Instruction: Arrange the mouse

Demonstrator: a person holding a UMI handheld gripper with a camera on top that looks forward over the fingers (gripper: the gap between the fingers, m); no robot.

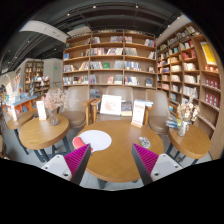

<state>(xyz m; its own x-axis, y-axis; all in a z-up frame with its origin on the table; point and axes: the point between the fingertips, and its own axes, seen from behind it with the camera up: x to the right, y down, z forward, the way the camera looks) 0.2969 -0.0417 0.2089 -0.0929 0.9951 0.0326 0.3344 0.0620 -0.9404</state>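
My gripper [111, 152] is open and empty, held above the near edge of a round wooden table [118, 158]. Its two fingers, with magenta pads [77, 160], stand wide apart over the tabletop. A round white mouse mat [95, 139] lies on the table just beyond the left finger. A small greyish object [146, 142], possibly the mouse, lies on the table just beyond the right finger; I cannot tell its shape. A small red thing [78, 142] shows at the tip of the left finger.
Chairs stand behind the table, one with a white sign [111, 104]. Another round table [40, 132] stands to the left and one [192, 137] with a plant to the right. Tall bookshelves [110, 62] line the back and right walls.
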